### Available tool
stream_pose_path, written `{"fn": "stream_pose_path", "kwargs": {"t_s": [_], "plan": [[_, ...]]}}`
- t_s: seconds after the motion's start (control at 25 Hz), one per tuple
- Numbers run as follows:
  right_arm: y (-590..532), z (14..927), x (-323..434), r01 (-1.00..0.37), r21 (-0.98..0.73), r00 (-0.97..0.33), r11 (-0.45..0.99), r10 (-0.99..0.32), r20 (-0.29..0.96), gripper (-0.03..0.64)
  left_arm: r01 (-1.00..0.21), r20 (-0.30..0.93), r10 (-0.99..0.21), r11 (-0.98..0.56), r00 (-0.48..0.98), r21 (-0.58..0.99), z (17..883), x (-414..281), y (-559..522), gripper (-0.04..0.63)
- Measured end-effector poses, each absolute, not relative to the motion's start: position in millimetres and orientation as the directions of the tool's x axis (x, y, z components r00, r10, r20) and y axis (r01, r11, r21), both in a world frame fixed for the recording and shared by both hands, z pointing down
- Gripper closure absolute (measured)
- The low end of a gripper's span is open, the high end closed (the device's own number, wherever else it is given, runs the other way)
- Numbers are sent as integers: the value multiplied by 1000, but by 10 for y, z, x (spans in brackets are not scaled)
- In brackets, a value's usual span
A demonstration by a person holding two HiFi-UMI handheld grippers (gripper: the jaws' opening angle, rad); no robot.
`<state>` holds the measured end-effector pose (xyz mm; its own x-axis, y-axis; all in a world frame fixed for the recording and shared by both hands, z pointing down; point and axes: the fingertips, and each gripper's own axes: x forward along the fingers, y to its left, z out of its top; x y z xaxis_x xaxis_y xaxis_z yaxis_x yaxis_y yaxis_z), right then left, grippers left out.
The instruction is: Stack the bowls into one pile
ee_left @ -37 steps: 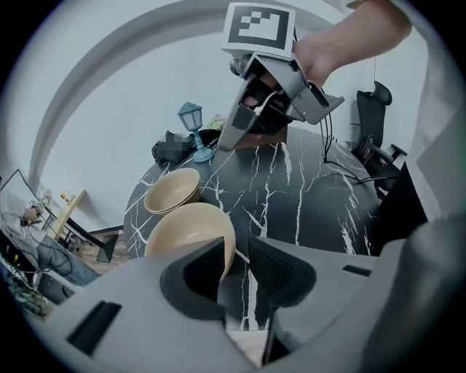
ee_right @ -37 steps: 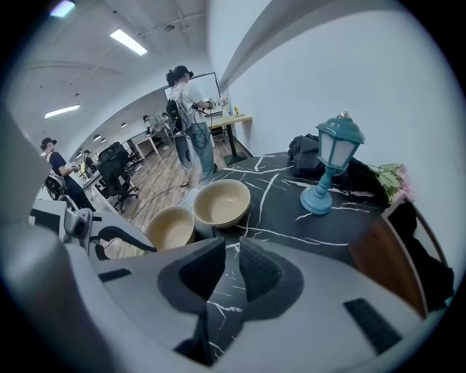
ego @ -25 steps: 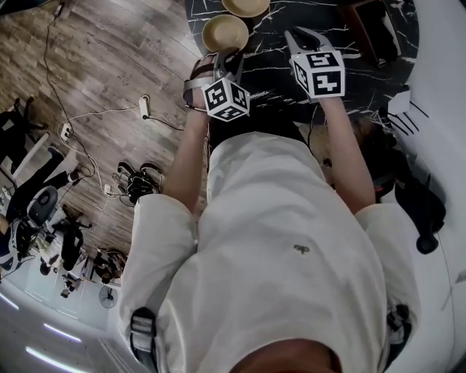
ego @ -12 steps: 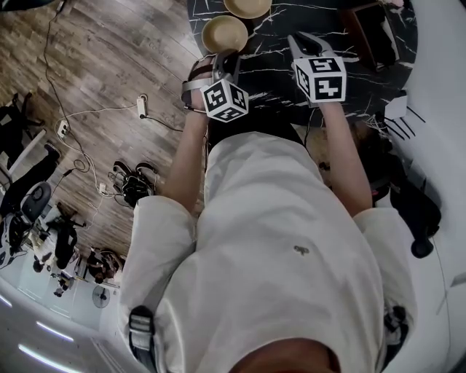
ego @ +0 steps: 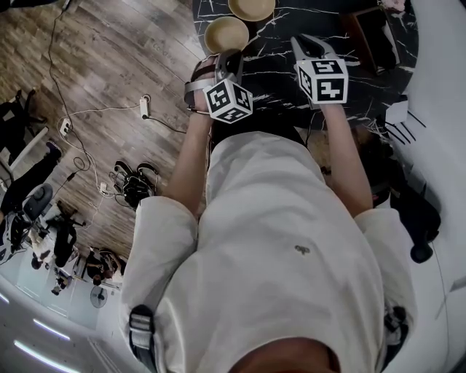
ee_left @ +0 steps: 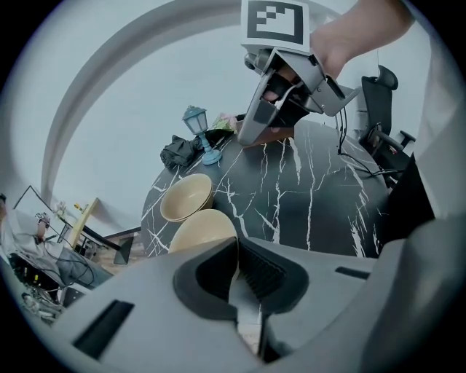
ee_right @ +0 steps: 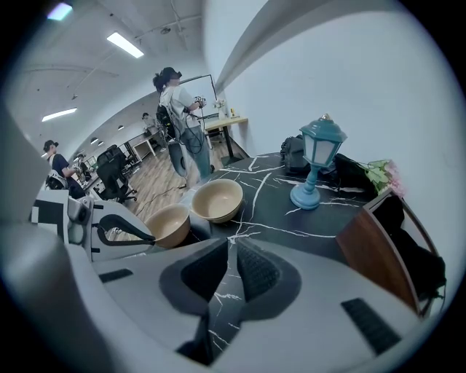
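- Near bowl (ego: pixel 226 33): tan, right way up, sits close to the edge of the black desk (ego: pixel 266 51) with white streaks.
- Far bowl (ego: pixel 252 7): same tan colour, sits just beside the near bowl, farther in on the desk. Not stacked, both flat on the desk.
- Left gripper (ee_left: pixel 237 249): points down at the near bowl, right at its near rim.
- Left fingers (ee_left: pixel 266 278): closing, almost together, with only a thin slit between them. Rim of the near bowl looks pinched in that slit.
- Right gripper (ee_right: pixel 231 249): hangs over bare desk, to the right of both bowls and apart from them.
- Right fingers (ee_right: pixel 258 275): closing too, with a small gap between them. Only the desk top shows through it, nothing held.
- Blue lamp (ee_right: pixel 317 160): stands upright farther back on the desk, well apart from the bowls.
- Black bag (ee_right: pixel 295 153): lies behind the lamp, by the wall.
- Brown wooden box (ee_right: pixel 371 240): stands at the right side of the desk, with pink flowers (ee_right: pixel 386 175) just behind it.
- White shirt (ego: pixel 291 240): fills the lower part of the head view.
- Wooden floor (ego: pixel 109 65): lies to the left of the desk, with a white power strip (ego: pixel 144 107) and thin cables on it.
- Standing person (ee_right: pixel 178 109): far off in the room, beside a table.
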<state>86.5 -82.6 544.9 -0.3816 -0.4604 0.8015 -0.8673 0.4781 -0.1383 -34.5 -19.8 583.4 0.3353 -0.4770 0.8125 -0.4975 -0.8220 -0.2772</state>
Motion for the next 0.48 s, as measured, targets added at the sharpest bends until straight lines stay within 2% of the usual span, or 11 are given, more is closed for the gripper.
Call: {"fn": "stream_pose_path", "kwargs": {"t_s": [0.48], "plan": [[-814,5392,811,-862,-137,-390,487,-468,793,575,-501,794,-515,-805,322,-319,5506,-424,-169,583]]}}
